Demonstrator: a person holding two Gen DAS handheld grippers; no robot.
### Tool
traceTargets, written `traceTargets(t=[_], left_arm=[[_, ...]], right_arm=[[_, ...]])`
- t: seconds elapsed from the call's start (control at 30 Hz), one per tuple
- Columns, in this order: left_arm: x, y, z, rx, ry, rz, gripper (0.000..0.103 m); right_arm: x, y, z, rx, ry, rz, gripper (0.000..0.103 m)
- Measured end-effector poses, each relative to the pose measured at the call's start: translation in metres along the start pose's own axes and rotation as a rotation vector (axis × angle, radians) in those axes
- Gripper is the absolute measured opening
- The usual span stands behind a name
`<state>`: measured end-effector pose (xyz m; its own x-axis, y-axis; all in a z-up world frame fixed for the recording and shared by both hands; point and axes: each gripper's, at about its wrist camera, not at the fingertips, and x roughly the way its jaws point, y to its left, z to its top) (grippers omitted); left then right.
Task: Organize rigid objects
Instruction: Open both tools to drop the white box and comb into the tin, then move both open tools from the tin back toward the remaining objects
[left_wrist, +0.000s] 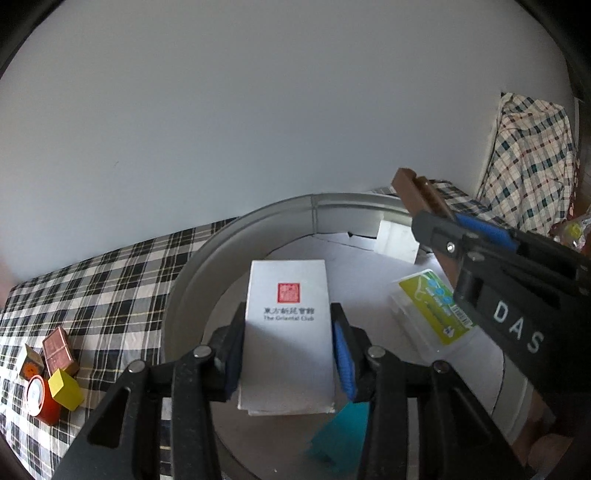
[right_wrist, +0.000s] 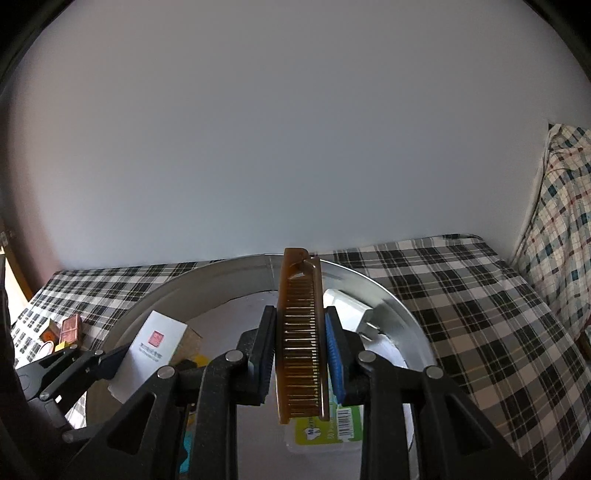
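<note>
My left gripper (left_wrist: 290, 347) is shut on a white box (left_wrist: 288, 332) with a red seal and black print, held over the round metal tin (left_wrist: 192, 280). It also shows at the left of the right wrist view (right_wrist: 155, 354). My right gripper (right_wrist: 299, 350) is shut on a brown folding comb (right_wrist: 301, 339), held upright over the tin (right_wrist: 391, 299). The comb's end (left_wrist: 417, 192) sticks out past the right gripper in the left wrist view. A clear box with a green label (left_wrist: 432, 310) lies inside the tin, below the right gripper (right_wrist: 328, 428).
A white object (left_wrist: 399, 236) lies at the tin's far side and a teal piece (left_wrist: 340, 435) at its near side. On the checked cloth (left_wrist: 110, 280) to the left sit a yellow block (left_wrist: 64, 387), a copper-coloured box (left_wrist: 57, 350) and a red-rimmed round item (left_wrist: 38, 398). A checked pillow (right_wrist: 561, 229) stands right.
</note>
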<state>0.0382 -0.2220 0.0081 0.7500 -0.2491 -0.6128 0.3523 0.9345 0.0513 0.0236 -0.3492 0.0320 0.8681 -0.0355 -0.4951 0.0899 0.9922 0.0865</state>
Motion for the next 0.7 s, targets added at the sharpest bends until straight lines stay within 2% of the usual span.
traceTargets(t=[0.03, 0.1, 0.13, 0.17, 0.2, 0.23, 0.27, 0.3, 0.33, 0.4, 0.5, 0.7], left_arm=[[0.000, 0.001, 0.000, -0.006, 0.003, 0.002, 0.055], [-0.003, 0.005, 0.000, -0.022, -0.003, 0.013, 0.085], [-0.005, 0.007, 0.000, -0.029, -0.014, 0.025, 0.095], [-0.007, 0.008, -0.001, -0.033, -0.033, 0.041, 0.102], [-0.008, 0.009, -0.001, -0.030, -0.043, 0.044, 0.102], [-0.008, 0.009, -0.002, -0.023, -0.044, 0.046, 0.102], [-0.007, 0.008, -0.003, -0.014, -0.035, 0.044, 0.102], [-0.007, 0.009, -0.003, -0.010, -0.034, 0.045, 0.102], [-0.008, 0.008, -0.004, -0.006, -0.039, 0.046, 0.102], [-0.010, 0.010, -0.005, -0.007, -0.050, 0.037, 0.102], [-0.014, 0.013, -0.007, -0.016, -0.066, 0.037, 0.102], [-0.023, 0.021, -0.010, -0.021, -0.124, 0.088, 0.102]], right_arm=[[0.000, 0.001, 0.000, -0.002, 0.000, -0.001, 0.028], [-0.001, -0.001, -0.001, 0.005, -0.001, 0.007, 0.028], [-0.001, -0.001, -0.001, 0.010, 0.000, 0.010, 0.028], [0.000, -0.002, -0.001, 0.021, 0.004, 0.011, 0.034], [0.001, -0.004, 0.000, 0.029, 0.009, 0.017, 0.040], [0.001, -0.006, 0.000, 0.040, 0.012, 0.026, 0.056], [-0.002, -0.009, 0.001, 0.064, 0.003, 0.032, 0.066], [-0.007, -0.011, 0.001, 0.083, -0.022, 0.029, 0.082], [-0.011, -0.012, 0.000, 0.093, -0.044, 0.025, 0.087], [-0.022, -0.016, 0.001, 0.109, -0.110, 0.008, 0.087], [-0.030, -0.020, 0.002, 0.128, -0.151, -0.032, 0.087], [-0.027, -0.036, 0.003, 0.212, -0.149, -0.042, 0.087]])
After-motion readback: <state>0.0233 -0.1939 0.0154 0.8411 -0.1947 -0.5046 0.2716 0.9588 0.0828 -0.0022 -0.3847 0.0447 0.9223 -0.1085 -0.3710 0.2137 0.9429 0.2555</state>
